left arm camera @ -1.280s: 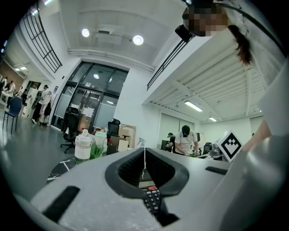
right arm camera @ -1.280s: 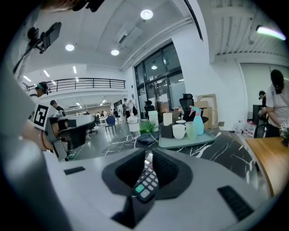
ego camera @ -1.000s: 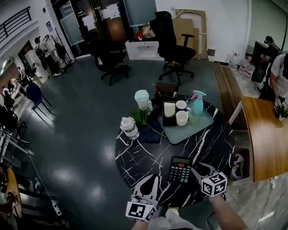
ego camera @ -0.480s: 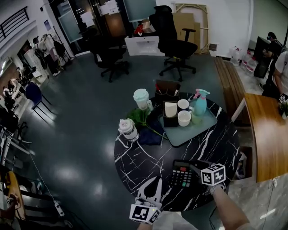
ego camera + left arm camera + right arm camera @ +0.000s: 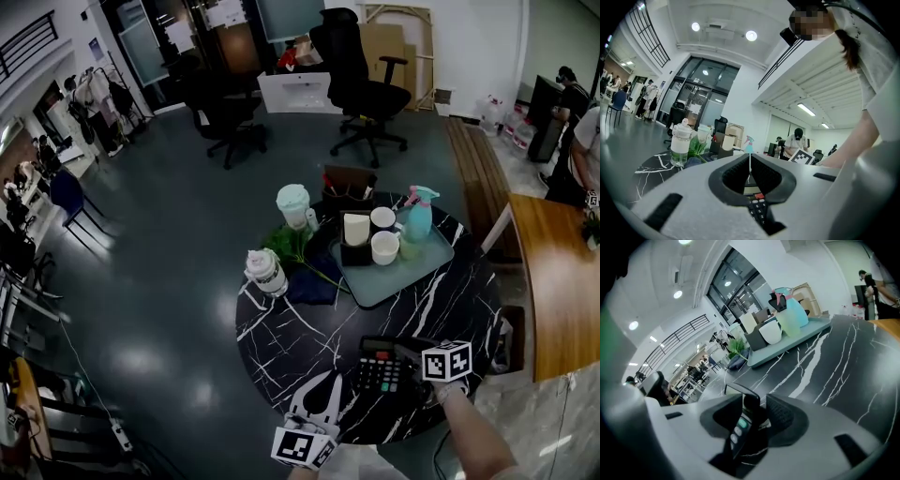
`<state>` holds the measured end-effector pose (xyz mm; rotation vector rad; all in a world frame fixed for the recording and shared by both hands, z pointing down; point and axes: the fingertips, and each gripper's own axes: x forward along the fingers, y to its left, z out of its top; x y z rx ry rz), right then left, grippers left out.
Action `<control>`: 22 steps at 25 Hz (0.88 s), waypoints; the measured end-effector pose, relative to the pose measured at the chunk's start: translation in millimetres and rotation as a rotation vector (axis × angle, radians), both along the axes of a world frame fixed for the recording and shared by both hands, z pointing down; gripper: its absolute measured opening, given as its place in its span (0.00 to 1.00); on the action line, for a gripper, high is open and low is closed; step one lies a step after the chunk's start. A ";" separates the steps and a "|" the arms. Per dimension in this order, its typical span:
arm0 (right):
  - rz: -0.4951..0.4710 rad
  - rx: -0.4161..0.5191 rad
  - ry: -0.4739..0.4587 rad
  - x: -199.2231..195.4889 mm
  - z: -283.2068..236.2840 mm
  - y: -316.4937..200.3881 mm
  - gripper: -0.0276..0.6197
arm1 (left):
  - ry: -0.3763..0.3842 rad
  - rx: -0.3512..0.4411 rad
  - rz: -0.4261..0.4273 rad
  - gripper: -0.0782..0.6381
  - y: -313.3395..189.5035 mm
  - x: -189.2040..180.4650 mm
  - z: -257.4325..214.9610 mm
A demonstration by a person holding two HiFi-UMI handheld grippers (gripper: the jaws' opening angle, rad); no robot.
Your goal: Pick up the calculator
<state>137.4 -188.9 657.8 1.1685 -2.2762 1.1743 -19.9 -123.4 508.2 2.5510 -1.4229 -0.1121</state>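
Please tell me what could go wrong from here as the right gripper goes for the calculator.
1. The calculator sits at an angle between the open jaws of the right gripper, nearer one pad. Closing now may catch only an edge, so it could twist or slip out.
2. It lies near the front edge of the table, so a nudge might push it off.
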 end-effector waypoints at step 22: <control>-0.140 0.101 -0.184 -16.8 -34.5 18.4 0.12 | 0.014 -0.025 0.000 0.12 6.5 -9.7 11.5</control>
